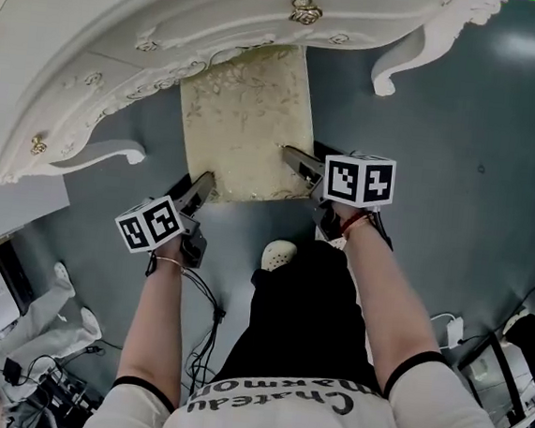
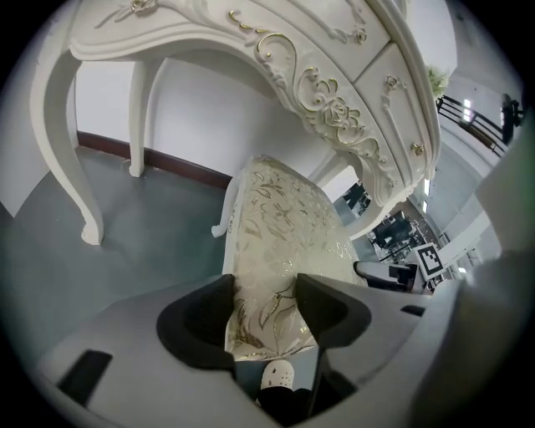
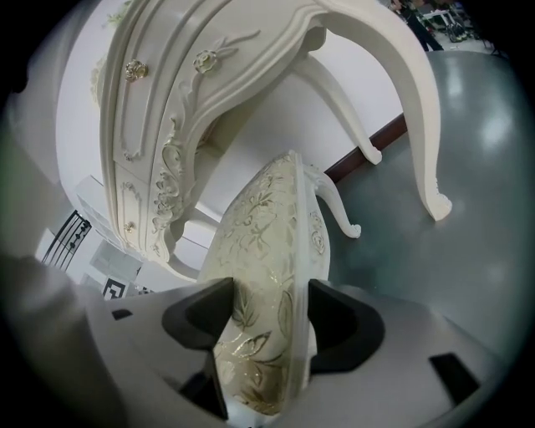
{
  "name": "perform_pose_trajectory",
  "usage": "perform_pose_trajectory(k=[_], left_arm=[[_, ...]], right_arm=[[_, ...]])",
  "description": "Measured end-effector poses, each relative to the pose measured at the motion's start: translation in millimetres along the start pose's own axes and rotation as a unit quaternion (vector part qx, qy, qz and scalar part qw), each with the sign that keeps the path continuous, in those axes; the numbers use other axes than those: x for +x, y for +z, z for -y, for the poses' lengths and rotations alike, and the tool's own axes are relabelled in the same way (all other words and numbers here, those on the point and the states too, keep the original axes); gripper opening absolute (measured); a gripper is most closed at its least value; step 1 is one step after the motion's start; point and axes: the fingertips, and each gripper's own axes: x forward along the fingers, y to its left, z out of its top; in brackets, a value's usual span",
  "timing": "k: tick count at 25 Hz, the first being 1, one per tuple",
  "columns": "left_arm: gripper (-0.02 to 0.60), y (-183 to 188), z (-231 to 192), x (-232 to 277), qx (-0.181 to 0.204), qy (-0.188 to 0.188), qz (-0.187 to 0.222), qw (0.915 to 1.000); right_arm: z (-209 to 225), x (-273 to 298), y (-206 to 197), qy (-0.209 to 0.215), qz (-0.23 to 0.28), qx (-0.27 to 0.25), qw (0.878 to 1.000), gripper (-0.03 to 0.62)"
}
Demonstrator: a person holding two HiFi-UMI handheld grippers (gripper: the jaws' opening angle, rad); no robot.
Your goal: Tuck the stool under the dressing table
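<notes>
The stool point(image 1: 249, 113) has a cream seat with a gold leaf pattern, and its far half lies beneath the white carved dressing table point(image 1: 173, 21). My left gripper point(image 1: 199, 190) is shut on the seat's near left corner, and my right gripper point(image 1: 296, 159) is shut on its near right edge. In the left gripper view the cushion point(image 2: 280, 226) runs between the jaws of that gripper point(image 2: 263, 292) toward the table's carved apron point(image 2: 318, 75). In the right gripper view the seat edge point(image 3: 267, 234) fills the gap of that gripper point(image 3: 269, 297), below the drawers point(image 3: 184, 92).
Curved table legs stand either side of the stool, one at the right point(image 1: 394, 75) and one at the left point(image 1: 103, 157). The person's white shoe point(image 1: 279, 253) is just behind the stool. Cables and gear point(image 1: 54, 376) crowd the lower left, more equipment point(image 1: 507, 363) the lower right.
</notes>
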Motion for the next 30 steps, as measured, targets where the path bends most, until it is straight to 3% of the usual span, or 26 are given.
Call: perform_pose_trajectory(k=[6,10,19,30], left_arm=[[0.244,13,-1,1,-0.013,0.002,0.02,0.9997],[0.244,34,-9,12,-0.008,0.01,0.056,0.9984],[0.245,42,-12,16,0.002,0.015,0.077,0.9969],[0.244,82,-16,31,0.004,0.003,0.144,0.9895]], right_arm=[[-4,4,14,0.003,-0.004,-0.002,1.0,0.299],[-3,23,38,0.016,0.026,-0.024,0.999,0.299],[-3,30,46,0.051,0.054,-0.039,0.996,0.301],[-4,53,91,0.078,0.084,-0.053,0.992,0.299]])
